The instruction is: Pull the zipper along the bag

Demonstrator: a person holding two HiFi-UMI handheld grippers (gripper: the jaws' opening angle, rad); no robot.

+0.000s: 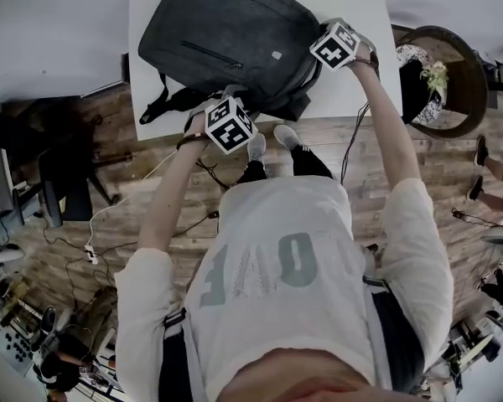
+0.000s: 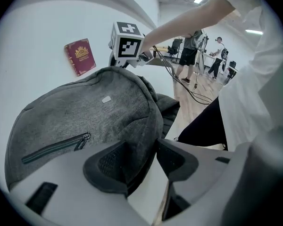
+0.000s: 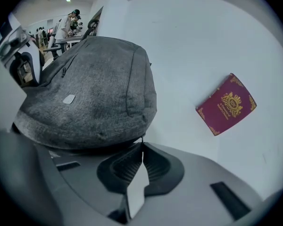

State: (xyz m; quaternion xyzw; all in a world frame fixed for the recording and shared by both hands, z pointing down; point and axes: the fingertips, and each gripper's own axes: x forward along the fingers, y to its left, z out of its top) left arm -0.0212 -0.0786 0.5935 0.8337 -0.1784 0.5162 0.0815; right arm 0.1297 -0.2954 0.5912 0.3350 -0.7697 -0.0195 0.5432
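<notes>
Grey bag [image 1: 226, 36] lying on the white table [image 1: 356, 90]. My left gripper [image 2: 142, 147], at the bag's edge nearest the person, pinches a fold of its fabric. My right gripper [image 3: 142, 149], at another corner of the bag, has its jaws pressed together on a thin dark tab [image 3: 142, 140] at the rim. A red booklet [image 3: 226, 105] lies beside the bag, apart from it.

Whether the right hand-held gripper [image 3: 141, 149] pinches anything beside the bag [image 3: 94, 88] is unclear.
</notes>
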